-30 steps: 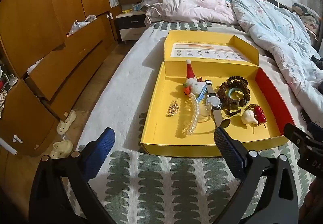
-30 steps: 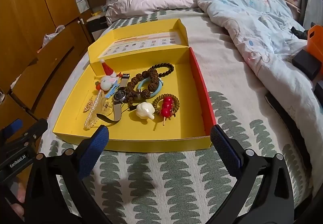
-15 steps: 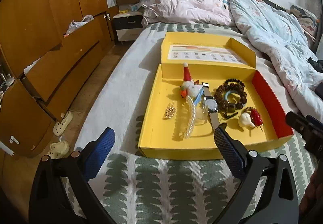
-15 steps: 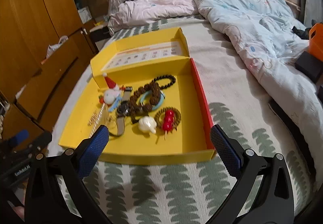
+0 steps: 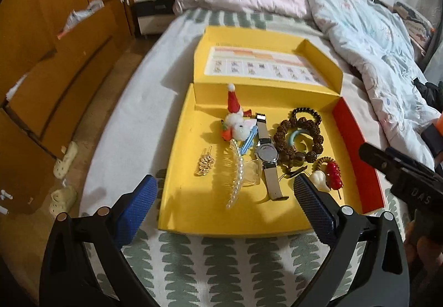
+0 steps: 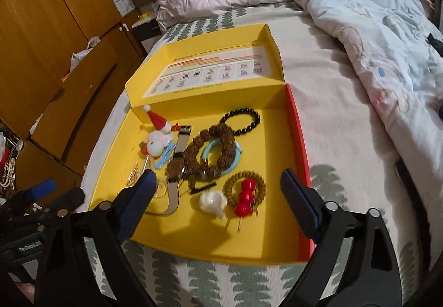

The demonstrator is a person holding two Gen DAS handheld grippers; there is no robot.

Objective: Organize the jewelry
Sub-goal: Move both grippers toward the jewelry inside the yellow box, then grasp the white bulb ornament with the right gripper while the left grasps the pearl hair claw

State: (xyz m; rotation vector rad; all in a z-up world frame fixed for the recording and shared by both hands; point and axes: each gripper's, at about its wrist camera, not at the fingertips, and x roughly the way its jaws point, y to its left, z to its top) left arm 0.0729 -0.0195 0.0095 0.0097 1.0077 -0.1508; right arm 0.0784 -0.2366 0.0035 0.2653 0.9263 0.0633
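An open yellow box (image 5: 188, 212) (image 6: 249, 240) lies on the bed and holds jewelry. Inside are a pearl hair clip (image 5: 235, 176), a gold earring (image 5: 205, 163), a silver watch (image 5: 267, 154) (image 6: 175, 168), a Santa plush clip (image 5: 235, 118) (image 6: 157, 138), brown bead bracelets (image 5: 301, 138) (image 6: 218, 151), a black bead bracelet (image 6: 241, 120), a white shell charm (image 5: 318, 179) (image 6: 211, 201) and a red berry hairpin (image 5: 333, 175) (image 6: 245, 200). My left gripper (image 5: 224, 206) is open just before the box's near edge. My right gripper (image 6: 217, 197) is open over the box's near part, empty.
Wooden drawers (image 5: 55, 91) stand left of the bed, slippers (image 5: 65, 160) on the floor. A rumpled quilt (image 6: 373, 16) covers the bed's right and far side. The right gripper's body (image 5: 401, 168) shows at right in the left wrist view.
Both grippers have moved forward toward the box and lower. The right gripper now reaches over the box's near edge. Both stay open.
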